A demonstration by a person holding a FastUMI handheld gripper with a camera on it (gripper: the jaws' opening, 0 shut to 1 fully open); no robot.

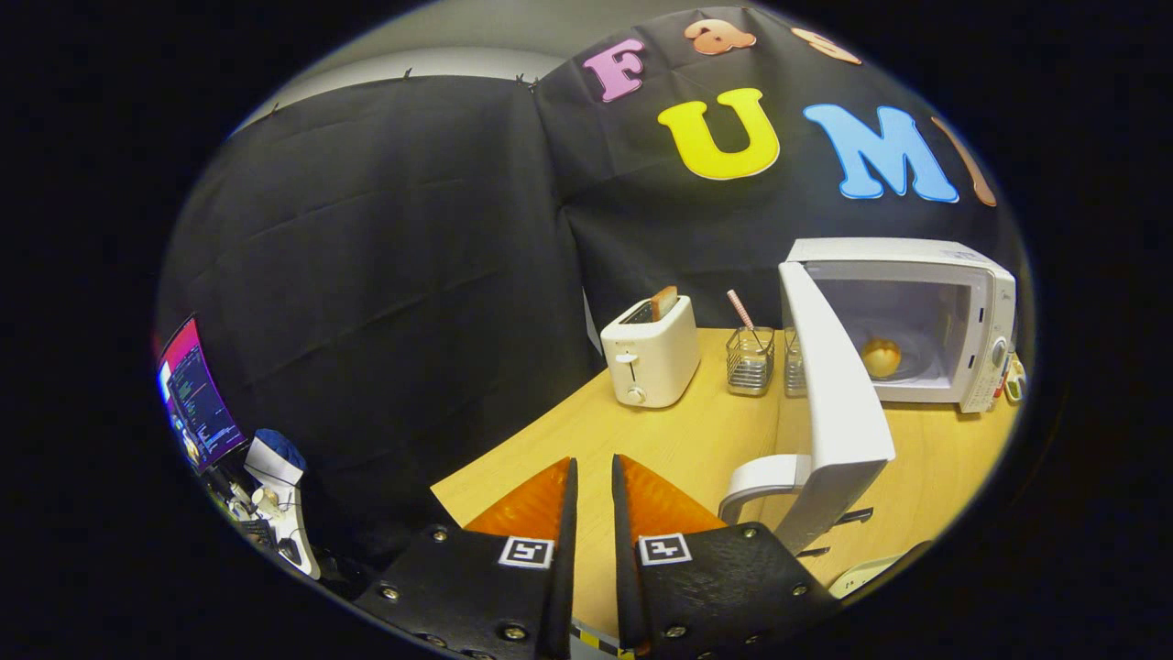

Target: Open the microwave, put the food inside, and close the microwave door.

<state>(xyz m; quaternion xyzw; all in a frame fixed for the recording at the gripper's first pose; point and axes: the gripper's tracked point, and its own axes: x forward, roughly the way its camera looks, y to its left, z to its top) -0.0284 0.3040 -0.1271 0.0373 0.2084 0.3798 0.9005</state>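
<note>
microwave open, food inside

microwave (pixel 953 312) door (pixel 838 403) swung wide; food (pixel 881 357) resting on the plate in the cavity. gripper (pixel 594 477) fingers nearly together, narrow gap, nothing held, hovering above table (pixel 696 440). toaster (pixel 651 353) holding a slice; wire basket (pixel 750 361) holding a straw.

- White microwave (pixel 953 312), pale grey inside, its white door (pixel 838 394) swung wide open.
- Golden-brown food (pixel 881 357) glowing warm on the turntable.
- White toaster (pixel 651 353), a tan slice (pixel 663 301) poking out the top.
- Silvery wire-mesh holder (pixel 750 361), and there's a pink-and-white striped straw (pixel 740 310) in it.
- Light honey wood-grain table (pixel 678 440).
- Gripper (pixel 594 477), fingers nearly together with only a thin gap, each with a white-and-black square marker.
- Off beyond the table, a screen (pixel 194 396) glowing magenta and blue.
</note>
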